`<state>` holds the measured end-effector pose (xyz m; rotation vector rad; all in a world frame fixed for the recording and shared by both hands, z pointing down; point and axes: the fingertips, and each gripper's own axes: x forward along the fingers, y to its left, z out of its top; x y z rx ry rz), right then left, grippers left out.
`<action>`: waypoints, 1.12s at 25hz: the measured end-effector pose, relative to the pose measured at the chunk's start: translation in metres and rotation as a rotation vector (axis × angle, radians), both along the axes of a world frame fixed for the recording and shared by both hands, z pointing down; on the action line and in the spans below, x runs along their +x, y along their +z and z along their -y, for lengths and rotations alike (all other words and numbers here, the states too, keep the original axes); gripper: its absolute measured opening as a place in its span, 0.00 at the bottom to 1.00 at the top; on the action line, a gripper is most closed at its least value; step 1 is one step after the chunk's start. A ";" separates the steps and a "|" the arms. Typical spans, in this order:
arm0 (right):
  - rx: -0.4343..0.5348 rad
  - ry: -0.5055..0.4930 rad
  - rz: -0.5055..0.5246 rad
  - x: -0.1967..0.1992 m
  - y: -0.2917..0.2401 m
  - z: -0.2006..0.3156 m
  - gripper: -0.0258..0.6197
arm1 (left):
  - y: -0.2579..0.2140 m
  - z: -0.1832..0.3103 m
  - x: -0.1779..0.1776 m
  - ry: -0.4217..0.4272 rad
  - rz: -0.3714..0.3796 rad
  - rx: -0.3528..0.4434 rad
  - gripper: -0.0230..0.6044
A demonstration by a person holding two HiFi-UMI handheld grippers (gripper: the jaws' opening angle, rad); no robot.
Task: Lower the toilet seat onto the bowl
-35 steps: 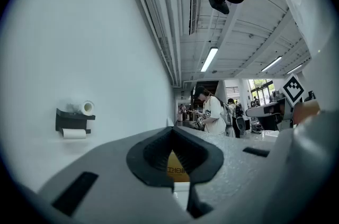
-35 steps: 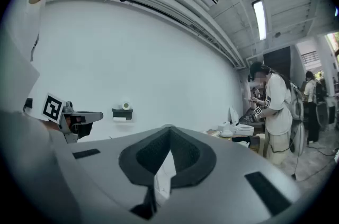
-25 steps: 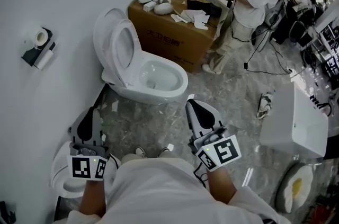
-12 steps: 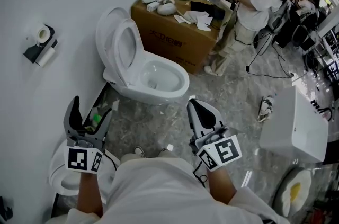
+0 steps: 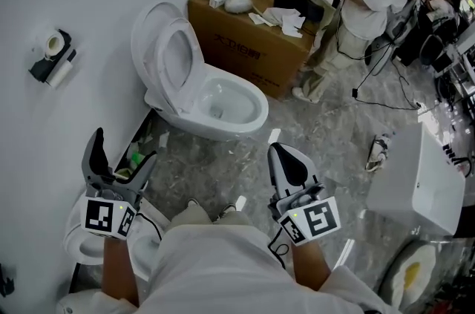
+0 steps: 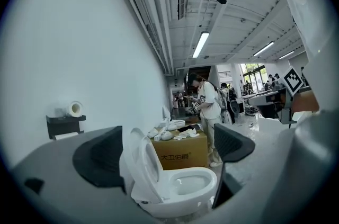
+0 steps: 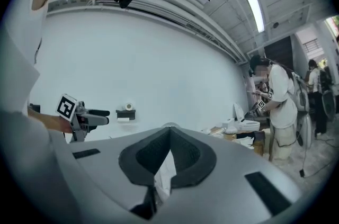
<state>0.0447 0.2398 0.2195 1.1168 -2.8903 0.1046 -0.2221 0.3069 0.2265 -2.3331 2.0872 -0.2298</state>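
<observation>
— Left tool (image 5: 122, 149) of ours has just been spreading; its jaws stand wide, nothing between them.
— And our right tool (image 5: 286, 160) has its jaws pressed together, empty.
— Ahead of us the white oval toilet seat (image 5: 194, 60) stands raised against its white lid (image 5: 148, 38), well apart from both tools.
— We see the white ceramic bowl (image 5: 256, 108) open below it, the brown cardboard box (image 5: 245, 45) beyond.
</observation>
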 end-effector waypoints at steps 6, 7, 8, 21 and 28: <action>0.004 0.018 -0.016 -0.001 0.013 0.028 0.04 | 0.015 0.028 -0.005 -0.005 0.012 -0.050 0.86; -0.003 0.017 -0.021 -0.003 0.016 0.036 0.04 | 0.019 0.037 -0.007 -0.007 0.009 -0.052 0.86; -0.011 0.019 -0.030 -0.004 0.019 0.045 0.04 | 0.022 0.047 -0.010 -0.008 0.002 -0.052 0.86; -0.051 0.130 -0.108 -0.087 0.012 0.216 0.04 | 0.070 0.241 -0.098 0.077 -0.127 -0.076 0.86; -0.081 0.167 -0.142 -0.115 0.019 0.261 0.04 | 0.108 0.312 -0.110 0.152 -0.173 -0.133 0.86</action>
